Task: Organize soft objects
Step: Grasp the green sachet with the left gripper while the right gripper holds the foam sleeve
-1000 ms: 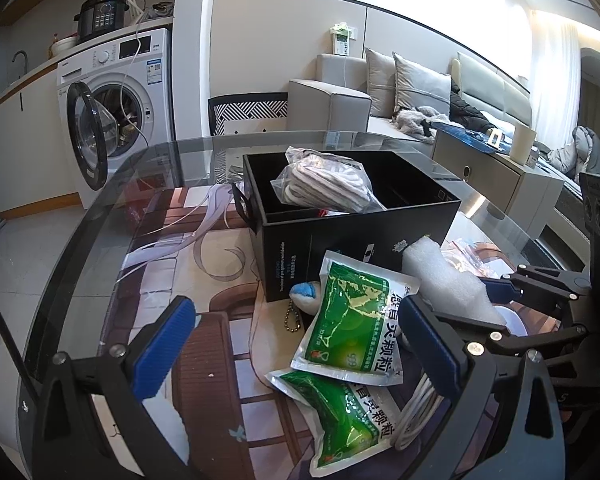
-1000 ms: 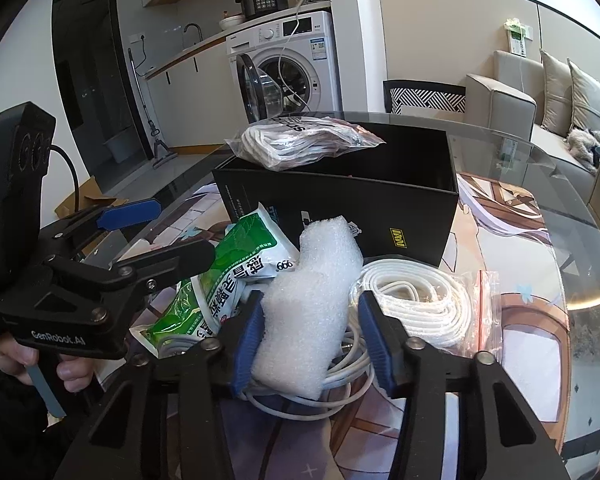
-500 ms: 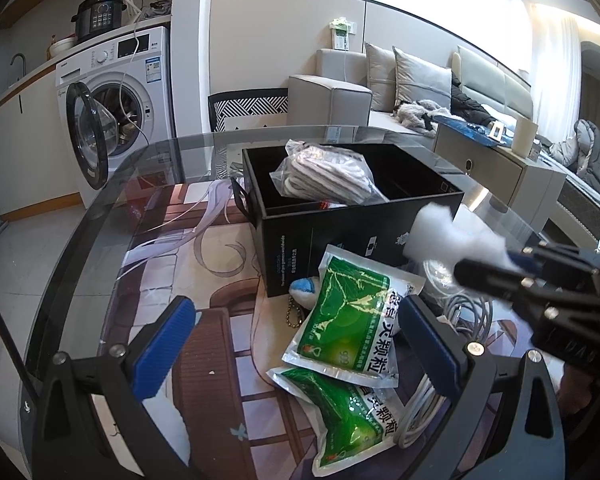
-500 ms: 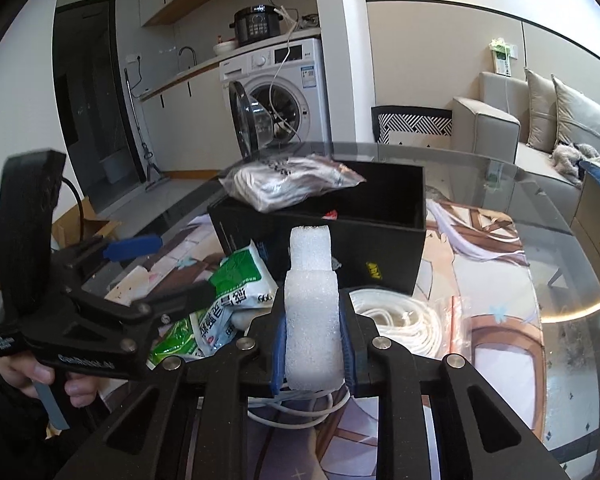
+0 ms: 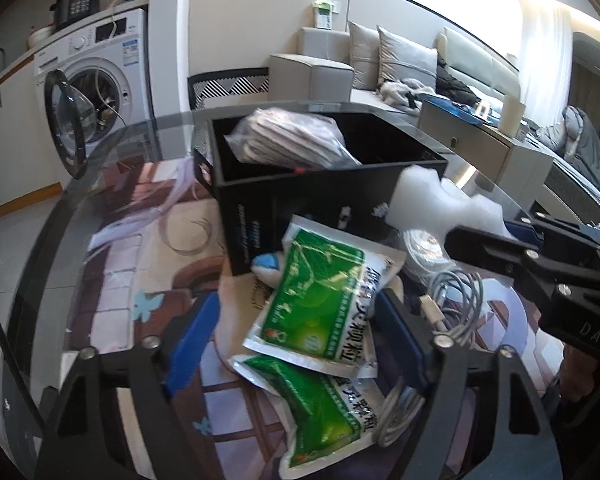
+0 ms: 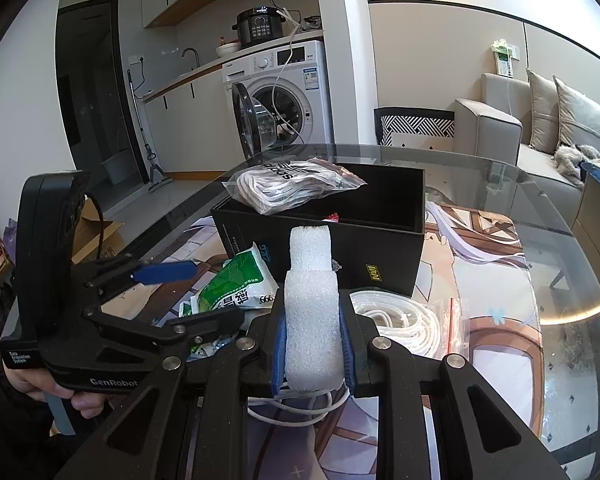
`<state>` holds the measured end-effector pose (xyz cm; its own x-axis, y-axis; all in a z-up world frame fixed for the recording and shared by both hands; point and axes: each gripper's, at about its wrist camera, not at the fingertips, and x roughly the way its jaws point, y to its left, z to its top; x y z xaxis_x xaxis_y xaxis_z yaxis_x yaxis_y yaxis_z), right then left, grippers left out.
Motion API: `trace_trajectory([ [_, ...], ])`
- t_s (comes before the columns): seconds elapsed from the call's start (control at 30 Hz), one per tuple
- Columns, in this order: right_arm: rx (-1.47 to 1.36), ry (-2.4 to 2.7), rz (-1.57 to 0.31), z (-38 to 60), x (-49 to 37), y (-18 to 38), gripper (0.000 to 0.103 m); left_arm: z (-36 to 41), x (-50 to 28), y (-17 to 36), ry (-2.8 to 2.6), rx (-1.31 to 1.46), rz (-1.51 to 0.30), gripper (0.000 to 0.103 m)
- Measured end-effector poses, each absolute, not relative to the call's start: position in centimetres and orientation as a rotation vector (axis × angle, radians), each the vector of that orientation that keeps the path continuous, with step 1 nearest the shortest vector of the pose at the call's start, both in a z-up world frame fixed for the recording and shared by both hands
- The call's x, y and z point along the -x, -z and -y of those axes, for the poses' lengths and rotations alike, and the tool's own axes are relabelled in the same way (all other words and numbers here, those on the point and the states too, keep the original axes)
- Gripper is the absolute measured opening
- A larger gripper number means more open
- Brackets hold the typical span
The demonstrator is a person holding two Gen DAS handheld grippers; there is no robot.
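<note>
My right gripper (image 6: 312, 340) is shut on a white foam sheet (image 6: 311, 308), held above the table in front of the black box (image 6: 380, 256); the foam also shows in the left wrist view (image 5: 440, 204). A clear bag of white cords (image 6: 296, 186) rests on the box's rim. My left gripper (image 5: 300, 332) is open, its fingers on either side of the upper green packet (image 5: 320, 300). A second green packet (image 5: 320, 408) lies below it. A bagged white cord coil (image 6: 404, 320) lies right of the foam.
The round glass table (image 6: 540, 288) carries a loose grey cable (image 5: 456, 300) and a small blue-and-white plush (image 5: 266, 264) by the box. A washing machine (image 6: 284, 92), a chair (image 6: 416, 124) and a sofa (image 6: 540, 120) stand beyond the far edge.
My right gripper closed on the foam sheet and lifted it off the cord coil toward the box. My left gripper moved forward and down around the upper green packet.
</note>
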<state>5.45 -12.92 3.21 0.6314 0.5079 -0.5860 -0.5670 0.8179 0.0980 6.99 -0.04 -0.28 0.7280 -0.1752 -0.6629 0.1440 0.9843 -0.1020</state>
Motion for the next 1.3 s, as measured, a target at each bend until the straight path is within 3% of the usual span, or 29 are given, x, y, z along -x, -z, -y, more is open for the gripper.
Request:
trace_trajectory([
  [0.1, 0.095, -0.615, -0.640, 13.0, -5.5, -3.2, 0.022, 0.5, -7.0, 0.4, 0.201, 0.031, -0.750, 0.056],
  [0.33, 0.093, -0.612, -0.637, 13.1, -5.5, -3.4, 0.022, 0.9, -6.3, -0.2, 0.243, 0.023, -0.733, 0.043],
  [1.3, 0.097, -0.606, -0.578, 13.9, -4.5, -5.3, 0.022, -0.6, -4.5, -4.0, 0.283, 0.085, -0.641, 0.041],
])
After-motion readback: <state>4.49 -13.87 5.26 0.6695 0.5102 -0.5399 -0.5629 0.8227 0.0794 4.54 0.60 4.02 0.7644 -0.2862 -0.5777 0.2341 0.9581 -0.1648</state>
